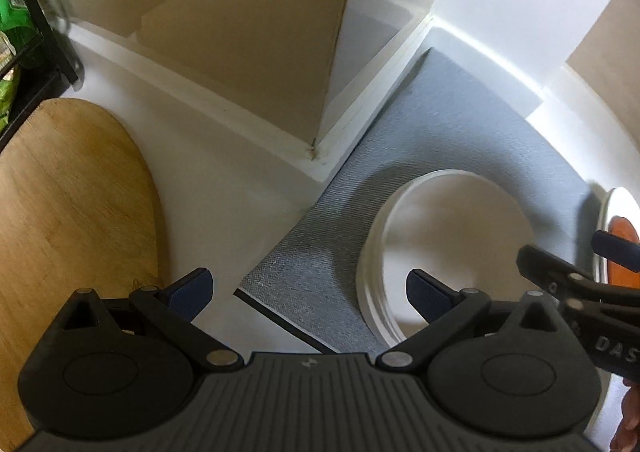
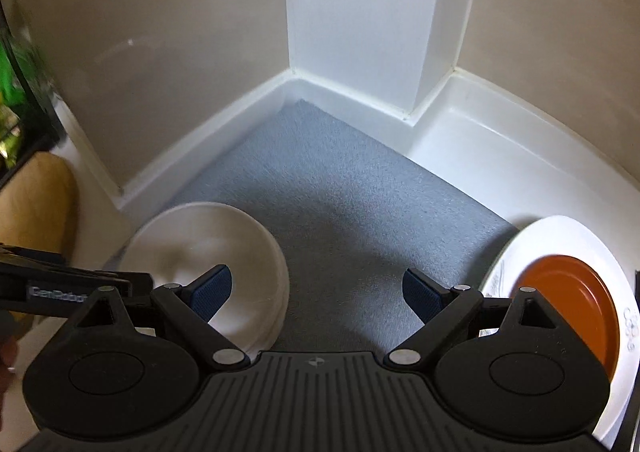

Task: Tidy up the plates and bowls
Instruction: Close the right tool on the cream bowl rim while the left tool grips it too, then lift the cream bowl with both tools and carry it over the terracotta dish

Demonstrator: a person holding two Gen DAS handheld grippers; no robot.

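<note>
- Your left gripper (image 1: 310,292) hangs with its jaws spread wide and nothing between them, above the near left corner of the grey woven mat (image 1: 440,124); its right finger sits over the near rim of the stack of white round bowls (image 1: 452,236).
- Your right gripper (image 2: 318,290) is likewise parted and empty, poised over the bare middle of the mat (image 2: 340,192), with the bowl stack (image 2: 208,248) to its left and the large white plate (image 2: 560,236) to its right.
- That plate carries a smaller orange plate (image 2: 576,292) on top, at the right edge of the mat; the left wrist view catches only a sliver of both.
- The bowls look already nested, so the next grasp is probably a rim pinch: bring one finger inside the wall and one outside, then close squarely rather than at a slant, or the stack may tip.
- Mind the crowding: both tools are close together over the bowls, the right one's tip showing at the far right of the left view.
- The white wall corner (image 1: 320,148) juts toward the mat on the far left, and raised white trim (image 2: 500,140) bounds the far side, so keep lifts vertical before swinging.
- Open room lies on the mat's centre and far part; the rounded wooden board (image 1: 72,212) at the left offers flat space too.
</note>
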